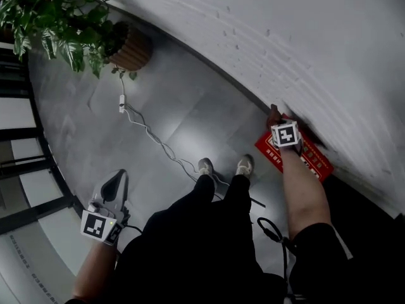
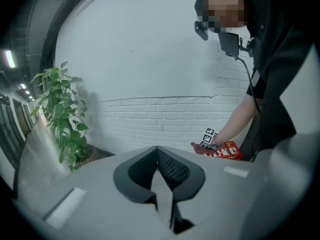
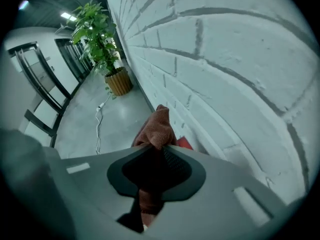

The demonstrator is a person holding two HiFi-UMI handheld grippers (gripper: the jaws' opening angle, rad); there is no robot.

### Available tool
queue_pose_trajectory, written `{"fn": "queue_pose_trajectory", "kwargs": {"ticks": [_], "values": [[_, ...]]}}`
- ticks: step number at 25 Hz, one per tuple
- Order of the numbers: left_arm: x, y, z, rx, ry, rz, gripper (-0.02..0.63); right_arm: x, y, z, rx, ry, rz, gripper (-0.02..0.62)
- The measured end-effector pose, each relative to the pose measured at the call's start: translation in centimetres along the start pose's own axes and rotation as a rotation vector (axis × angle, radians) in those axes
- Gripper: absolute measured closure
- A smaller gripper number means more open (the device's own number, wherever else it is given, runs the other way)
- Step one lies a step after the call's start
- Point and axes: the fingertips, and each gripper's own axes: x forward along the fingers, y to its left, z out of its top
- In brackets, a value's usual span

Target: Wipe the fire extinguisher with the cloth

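A red fire extinguisher case [image 1: 311, 161] with white print lies on the floor against the white brick wall. My right gripper [image 1: 276, 116] is at its near end, pointing steeply down, shut on a reddish-brown cloth [image 3: 158, 125] that bunches out past the jaws. A corner of the red case [image 3: 184, 143] shows just behind the cloth. From the left gripper view, the right gripper [image 2: 205, 146] and the red case [image 2: 226, 151] sit at the wall's foot. My left gripper [image 1: 116, 178] hangs far off at the lower left over bare floor. Its jaws [image 2: 158, 151] meet at the tip with nothing between them.
A potted plant [image 1: 58, 23] in a ribbed brown pot [image 1: 131, 47] stands by the wall at the far left. A white cable with a plug [image 1: 147, 130] runs across the grey floor to the person's shoes [image 1: 205, 166]. Dark-framed glass doors [image 1: 25, 145] line the left side.
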Motion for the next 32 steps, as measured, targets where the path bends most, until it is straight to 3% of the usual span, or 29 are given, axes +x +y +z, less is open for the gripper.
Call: {"fn": "queue_pose_trajectory", "kwargs": {"ticks": [3, 7, 10, 16, 20, 22, 24, 29, 32], "values": [[1.9, -1.2, 0.6, 0.02, -0.006, -0.053, 0.606, -2.1, -4.1, -2.8, 0.036, 0.011, -0.098, 0.545], [5.1, -2.6, 3.1, 0.052, -0.048, -0.146, 0.606, -6.2, -8.8, -6.1, 0.129, -0.053, -0.197, 0.545], [6.7, -3.9, 4.5, 0.077, -0.072, -0.193, 0.606, -8.5, -11.4, -9.7, 0.213, -0.066, -0.239, 0.545], [10.4, -7.3, 5.8, 0.138, -0.083, -0.338, 0.606, -14.3, -16.5, -22.3, 0.482, -0.02, -0.355, 0.545], [10.9, -8.0, 6.3, 0.159, -0.098, -0.374, 0.606, -17.8, -17.6, -28.0, 0.639, -0.012, -0.419, 0.545], [10.6, -7.4, 6.0, 0.141, -0.094, -0.361, 0.606, -18.4, -17.2, -27.0, 0.572, -0.047, -0.43, 0.545], [10.3, -6.2, 5.5, 0.111, -0.086, -0.327, 0.606, -17.1, -15.8, -23.2, 0.44, -0.09, -0.402, 0.545], [8.1, -3.5, 4.4, 0.054, -0.087, -0.219, 0.606, -10.0, -8.8, -9.3, 0.123, -0.161, -0.209, 0.545], [6.2, -1.9, 4.4, 0.029, -0.088, -0.144, 0.606, -5.6, -2.8, -2.6, -0.032, -0.146, -0.076, 0.545]]}}
